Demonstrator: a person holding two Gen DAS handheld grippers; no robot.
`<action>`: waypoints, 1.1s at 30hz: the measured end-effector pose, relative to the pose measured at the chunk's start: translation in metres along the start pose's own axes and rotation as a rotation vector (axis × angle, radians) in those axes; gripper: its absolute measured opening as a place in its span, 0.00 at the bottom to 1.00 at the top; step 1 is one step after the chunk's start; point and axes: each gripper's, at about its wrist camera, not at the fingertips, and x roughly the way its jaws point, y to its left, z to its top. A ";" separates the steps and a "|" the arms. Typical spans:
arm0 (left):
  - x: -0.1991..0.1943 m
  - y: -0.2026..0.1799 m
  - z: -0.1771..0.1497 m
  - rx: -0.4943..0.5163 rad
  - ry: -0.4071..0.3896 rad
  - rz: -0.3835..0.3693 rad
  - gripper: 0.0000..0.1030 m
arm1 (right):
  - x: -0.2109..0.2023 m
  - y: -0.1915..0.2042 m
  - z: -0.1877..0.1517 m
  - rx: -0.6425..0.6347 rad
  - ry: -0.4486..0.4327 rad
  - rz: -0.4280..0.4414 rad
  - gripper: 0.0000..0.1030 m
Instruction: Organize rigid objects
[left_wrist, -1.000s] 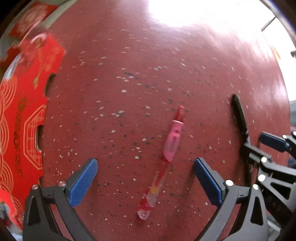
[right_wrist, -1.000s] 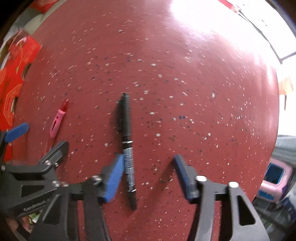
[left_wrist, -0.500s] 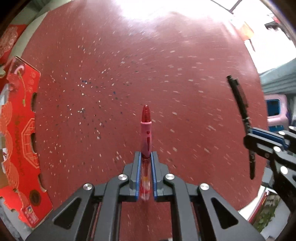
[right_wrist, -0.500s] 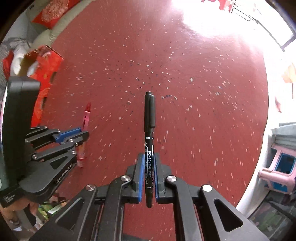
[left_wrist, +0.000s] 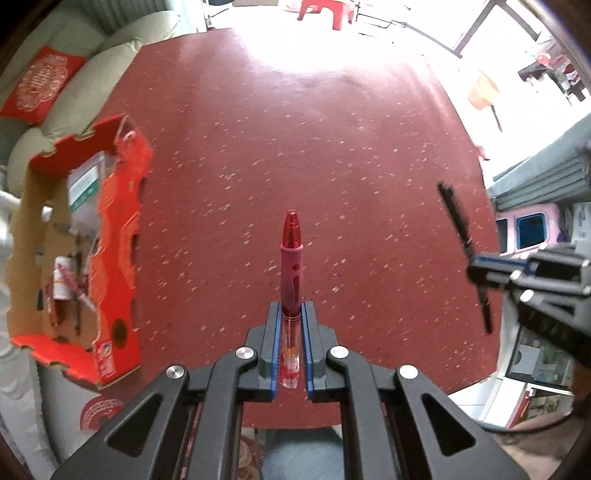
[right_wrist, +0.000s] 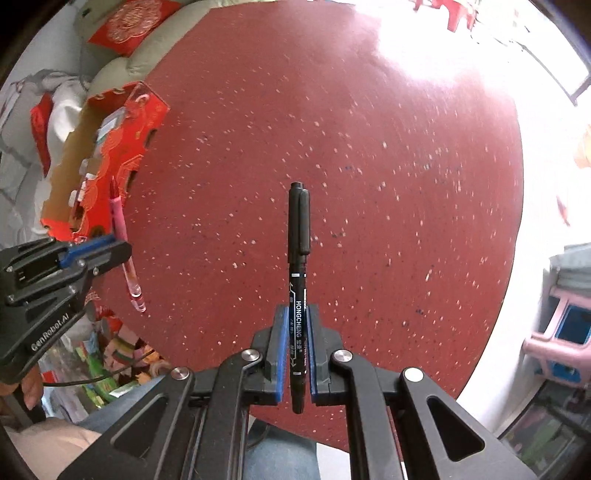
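1. The round red speckled table (left_wrist: 332, 155) was seen far below both grippers; at its left edge an open red cardboard box (left_wrist: 118, 236) stood, with small items already inside.
2. The left gripper (left_wrist: 290, 343) was closed on the pink-red gel pen (left_wrist: 291, 280), which was held in the air above the table. The blue pads were pressed on its clear lower barrel, and the pink part and the red end stood out beyond the fingertips.
3. The right gripper (right_wrist: 296, 347) was closed on the black marker (right_wrist: 298, 258), gripped at the printed lower barrel, also in the air.
4. Both pens were judged light, stiff and smooth, so some sliding in the pads could be expected. A hold near the middle of the barrel was judged the safest.
5. The long axis of each pen was in line with its gripper's fingers, with the far end pointed down toward the table.
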 end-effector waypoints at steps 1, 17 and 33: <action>0.000 0.002 -0.002 -0.007 0.001 0.002 0.10 | -0.001 0.003 0.003 -0.005 -0.007 0.001 0.10; -0.055 0.046 0.001 -0.110 -0.138 0.007 0.11 | -0.022 0.030 0.032 -0.069 -0.070 -0.009 0.10; 0.059 0.057 0.040 -0.144 0.053 0.074 0.64 | -0.015 0.036 0.030 0.008 -0.023 -0.028 0.10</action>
